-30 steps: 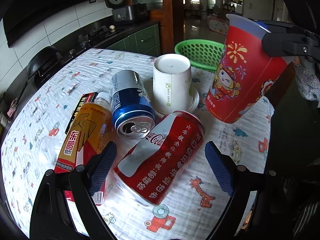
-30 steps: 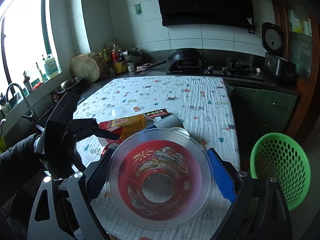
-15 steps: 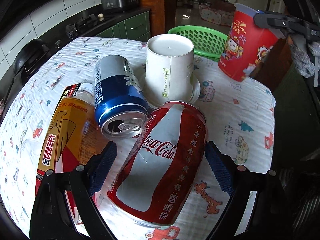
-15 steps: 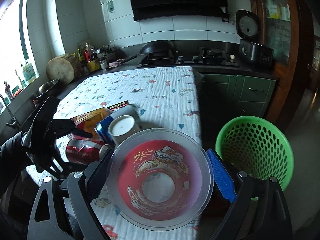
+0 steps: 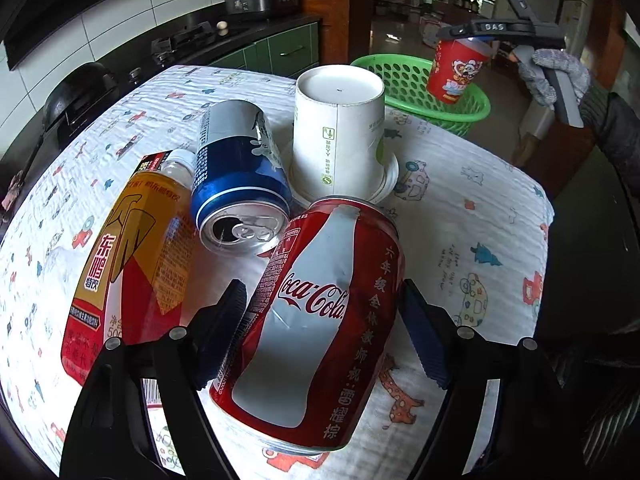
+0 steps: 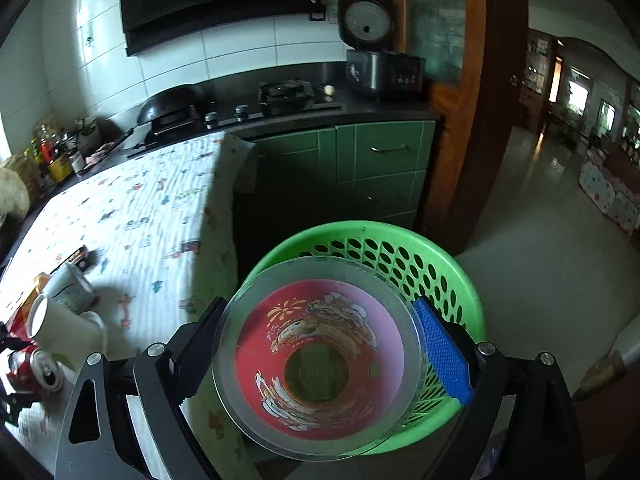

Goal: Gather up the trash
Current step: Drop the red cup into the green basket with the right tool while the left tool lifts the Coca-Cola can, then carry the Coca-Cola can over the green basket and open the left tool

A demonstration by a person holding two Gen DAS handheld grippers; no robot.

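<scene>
The right gripper [image 6: 320, 356] is clamped on the red cup [image 6: 318, 358], held over the green basket [image 6: 404, 252]; releasing squarely above the opening should land it inside. The left gripper [image 5: 322, 336] straddles the Coca-Cola can [image 5: 316, 320] on the table, pads apart and ready to squeeze.

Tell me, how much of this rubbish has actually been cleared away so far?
Nothing shows inside the green basket yet. The right gripper holds the red plastic cup over it, not released. The left gripper straddles the Coca-Cola can, jaws apart. Still on the table: that can, the blue can, the yellow bottle and the upturned paper cup.
</scene>
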